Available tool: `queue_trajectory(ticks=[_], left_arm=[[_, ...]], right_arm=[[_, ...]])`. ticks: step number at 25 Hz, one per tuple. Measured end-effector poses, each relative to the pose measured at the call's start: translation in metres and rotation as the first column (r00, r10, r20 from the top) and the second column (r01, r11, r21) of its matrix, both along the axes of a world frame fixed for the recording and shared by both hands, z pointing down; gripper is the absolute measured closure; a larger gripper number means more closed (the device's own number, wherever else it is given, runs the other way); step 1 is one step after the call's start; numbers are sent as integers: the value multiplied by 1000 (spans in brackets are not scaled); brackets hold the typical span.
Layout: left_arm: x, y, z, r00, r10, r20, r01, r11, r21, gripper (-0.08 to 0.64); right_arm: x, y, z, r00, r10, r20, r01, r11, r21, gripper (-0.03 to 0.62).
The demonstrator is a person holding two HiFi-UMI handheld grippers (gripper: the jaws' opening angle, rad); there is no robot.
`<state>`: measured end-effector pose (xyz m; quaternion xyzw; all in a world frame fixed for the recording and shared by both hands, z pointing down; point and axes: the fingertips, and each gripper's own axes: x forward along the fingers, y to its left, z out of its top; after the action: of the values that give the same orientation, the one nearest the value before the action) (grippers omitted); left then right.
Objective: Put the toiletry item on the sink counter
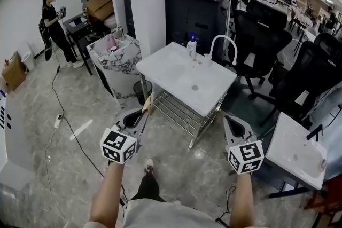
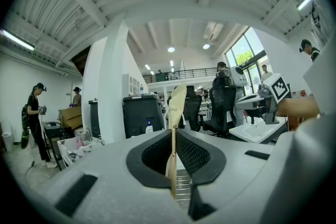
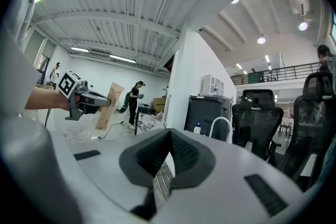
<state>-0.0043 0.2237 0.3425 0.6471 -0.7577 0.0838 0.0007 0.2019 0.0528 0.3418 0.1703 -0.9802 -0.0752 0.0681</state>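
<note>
Pinching a flat tan packet [image 2: 177, 99] edge-on, the left tongs [image 1: 143, 114] hold it upright with most of its length standing clear above the pads; that grip near the lower end looks chosen so the free end can be laid down first and the pads need not touch the surface. What the packet contains cannot be told; some print near its top is too small to read. The right tongs [image 3: 169, 134] are pressed together with nothing between them; they hang level beside the left pair, apparently spare for this step, ready to steady or nudge if needed. The white sink tabletop [image 1: 171, 69] lies ahead of and below both tools, so the packet is in the air on the near side, short of the rim and not yet over it. At the far edge stand a curved faucet [image 1: 223, 42] and a pump bottle [image 1: 192, 46] just beside it; the basin drain [image 1: 195, 87] sits in the middle; the broad bare stretch on the near left seems the natural landing place, being closest to the loaded tool and clear of the fixtures. A wire rack [image 1: 179, 112] under the tabletop is open-barred, and a thin packet released early could slip through to the floor, so the release calls for the packet to be well over the white surface first.
</note>
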Motion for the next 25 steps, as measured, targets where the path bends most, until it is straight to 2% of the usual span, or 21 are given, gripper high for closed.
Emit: queue_trajectory(ticks=[5, 11, 18, 25], left_arm=[[-37, -29, 9, 1000, 26, 0, -26, 1000, -5, 532], [-128, -91, 21, 998, 68, -5, -68, 998, 0, 532], [-236, -182, 27, 982, 185, -25, -186, 981, -48, 532], [-310, -268, 37, 956, 289, -48, -292, 954, -69, 532]], right_arm=[[-27, -25, 9, 999, 29, -22, -30, 1000, -6, 596], [-88, -82, 18, 993, 115, -15, -115, 993, -14, 596], [-172, -147, 20, 967, 253, -27, -255, 965, -67, 596], [-232, -200, 28, 929, 367, -55, -371, 925, -79, 596]])
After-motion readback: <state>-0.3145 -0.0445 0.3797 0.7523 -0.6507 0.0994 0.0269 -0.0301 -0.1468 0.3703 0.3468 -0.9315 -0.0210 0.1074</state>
